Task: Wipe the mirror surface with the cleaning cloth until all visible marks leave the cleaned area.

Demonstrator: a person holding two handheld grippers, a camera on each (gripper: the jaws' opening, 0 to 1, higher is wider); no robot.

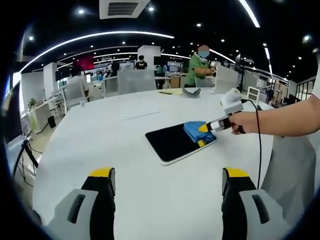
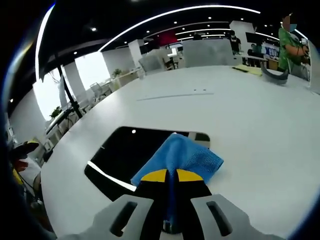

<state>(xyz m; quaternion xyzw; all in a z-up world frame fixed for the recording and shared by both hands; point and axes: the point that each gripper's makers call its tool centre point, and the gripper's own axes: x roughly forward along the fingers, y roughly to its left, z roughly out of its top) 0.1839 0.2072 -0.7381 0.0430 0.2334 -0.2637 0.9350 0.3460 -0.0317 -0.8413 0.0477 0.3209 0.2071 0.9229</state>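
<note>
Left gripper view takes in a large open office with a dark ceiling point(image 1: 200, 10) crossed by curved light strips and dotted with spotlights; no writing can be read anywhere. A broad, smooth white table point(image 1: 125, 150) runs under it, with desks, partitions and people standing at its far side. One person in a green top point(image 1: 197, 65) stands behind the table. On the table lies the mirror point(image 1: 172, 142), a flat dark rectangle with rounded corners and a pale edge, glossy enough to reflect the ceiling lights. The blue cleaning cloth point(image 1: 196, 131), soft and woven, rests on the mirror's right end. The right gripper point(image 1: 204, 135), held by a hand point(image 1: 245, 122), has its yellow-tipped jaws clenched on the cloth. The left gripper point(image 1: 167, 182) hangs above bare table, jaws spread apart and holding nothing.

In the right gripper view the cloth point(image 2: 182, 157) is pinched between the closed jaws over the mirror point(image 2: 130, 155).
</note>
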